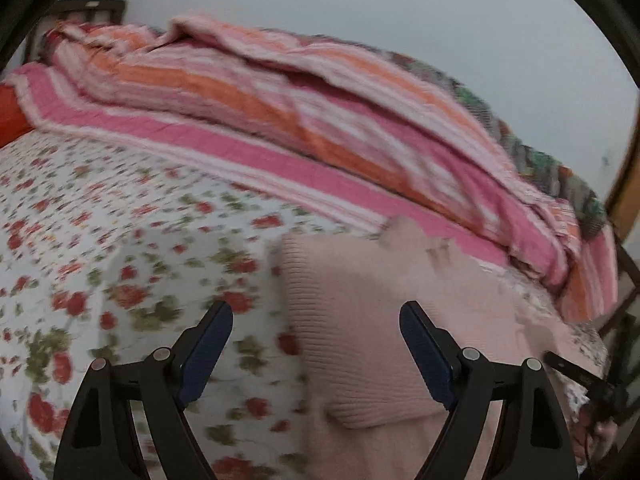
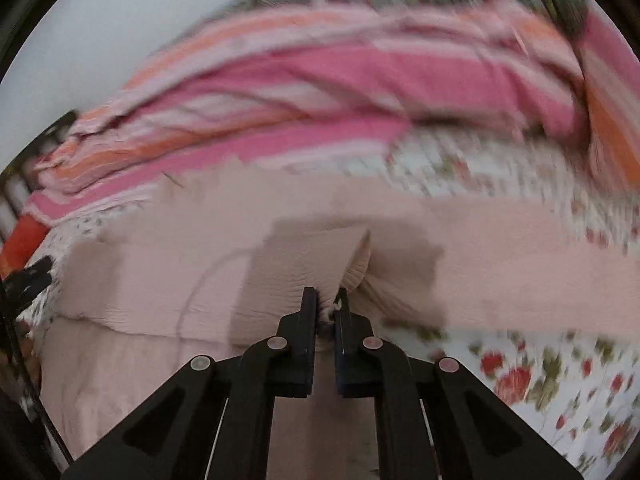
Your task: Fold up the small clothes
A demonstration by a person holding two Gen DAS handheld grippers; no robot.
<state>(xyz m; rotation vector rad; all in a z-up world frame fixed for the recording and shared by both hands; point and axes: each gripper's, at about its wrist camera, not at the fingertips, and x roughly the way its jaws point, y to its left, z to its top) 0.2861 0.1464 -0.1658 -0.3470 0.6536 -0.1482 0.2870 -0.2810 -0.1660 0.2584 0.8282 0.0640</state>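
Observation:
A pale pink knitted garment [image 1: 360, 320] lies on the floral bedsheet [image 1: 100, 240]. My left gripper [image 1: 316, 316] is open and empty above the garment's left edge, one finger over the sheet and one over the knit. In the right wrist view my right gripper [image 2: 326, 298] is shut on a bunched fold of the pink garment [image 2: 160, 272], lifting the ribbed edge a little. The right gripper also shows at the far right of the left wrist view [image 1: 580, 380]. Both views are motion-blurred.
A rumpled pink, orange and white striped blanket [image 1: 280, 92] lies heaped along the far side of the bed. A dark headboard [image 1: 88, 8] stands at the far left against a pale wall. A red pillow [image 1: 12, 112] sits at the left edge.

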